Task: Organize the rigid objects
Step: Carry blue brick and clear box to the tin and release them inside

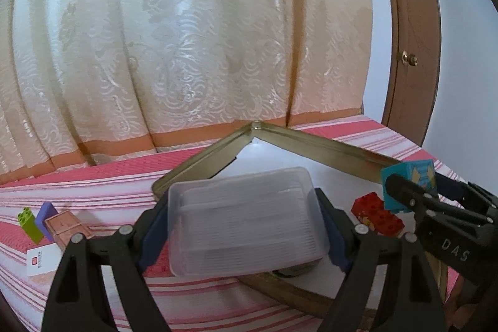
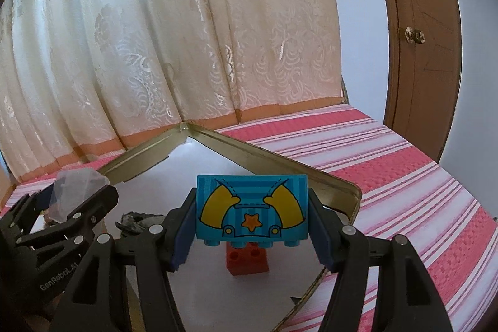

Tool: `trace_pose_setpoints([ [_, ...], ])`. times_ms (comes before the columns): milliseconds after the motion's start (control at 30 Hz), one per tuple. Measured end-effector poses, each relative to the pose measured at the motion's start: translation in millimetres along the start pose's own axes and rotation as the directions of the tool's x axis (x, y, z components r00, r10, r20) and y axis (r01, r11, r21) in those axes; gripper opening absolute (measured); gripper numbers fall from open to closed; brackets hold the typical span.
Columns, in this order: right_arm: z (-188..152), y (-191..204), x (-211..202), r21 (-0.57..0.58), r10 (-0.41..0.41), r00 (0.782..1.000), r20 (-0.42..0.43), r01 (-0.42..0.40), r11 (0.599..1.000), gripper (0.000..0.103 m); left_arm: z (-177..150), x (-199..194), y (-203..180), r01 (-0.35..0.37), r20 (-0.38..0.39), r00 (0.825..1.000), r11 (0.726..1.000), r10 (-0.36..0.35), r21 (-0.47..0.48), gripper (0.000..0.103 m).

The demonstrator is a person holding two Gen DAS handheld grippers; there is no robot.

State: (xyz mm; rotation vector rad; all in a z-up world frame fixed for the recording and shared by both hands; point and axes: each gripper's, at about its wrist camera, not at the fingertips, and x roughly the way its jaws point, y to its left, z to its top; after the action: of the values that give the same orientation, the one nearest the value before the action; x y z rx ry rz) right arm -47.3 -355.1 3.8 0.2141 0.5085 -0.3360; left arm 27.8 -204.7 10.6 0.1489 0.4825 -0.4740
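The left gripper (image 1: 246,226) pinched a clear plastic container (image 1: 246,218) by its two short ends, its blue pads pressed against the sides, holding it above the near rim of a shallow metal tray (image 1: 326,145). The container's long axis ran across the jaws, left to right, its ribbed, translucent face turned toward the camera. The right gripper (image 2: 252,223) clamped a turquoise toy brick (image 2: 252,207) the same way, long side crosswise, over the tray's white floor. The brick's studs pointed downward; its glossy printed face showed yellow sleeves, dashed stitching and an orange star. Directly beneath it, a red studded brick (image 2: 247,262) lay on the tray. The tray, brass-coloured with a raised rim and rounded corners, sat on a textured red-and-white striped cloth (image 2: 404,164). Left of it, on the cloth, lay a green brick (image 1: 29,221), a purple block (image 1: 46,217), a pinkish box (image 1: 67,227) and a white card (image 1: 40,262). Patterned cream curtains (image 1: 186,36) hung behind.
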Motion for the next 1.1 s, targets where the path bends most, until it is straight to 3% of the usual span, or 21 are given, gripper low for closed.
trace_pose_setpoints([
  [200, 1, -8, 10, 0.03, 0.018, 0.999, -0.047, -0.017, 0.999, 0.066, 1, 10, -15, 0.025, -0.05, 0.999, 0.998, -0.022, 0.056, 0.084],
  [500, 0, -13, 20, 0.053, -0.002, 0.995, -0.099, 0.007, 0.999, 0.066, 1, 26, -18, 0.046, -0.139, 0.99, 0.997, -0.038, 0.058, 0.084],
  [800, 3, -2, 25, 0.003, -0.037, 0.993, -0.108, 0.038, 0.999, 0.067, 1, 36, -14, -0.015, -0.175, 0.984, 0.999, 0.022, 0.043, 0.082],
  [1100, 3, 2, 33, -0.032, -0.063, 0.989, -0.137, 0.059, 0.998, 0.066, 1, 45, -18, -0.086, -0.193, 0.976, 0.992, 0.102, 0.088, 0.084],
])
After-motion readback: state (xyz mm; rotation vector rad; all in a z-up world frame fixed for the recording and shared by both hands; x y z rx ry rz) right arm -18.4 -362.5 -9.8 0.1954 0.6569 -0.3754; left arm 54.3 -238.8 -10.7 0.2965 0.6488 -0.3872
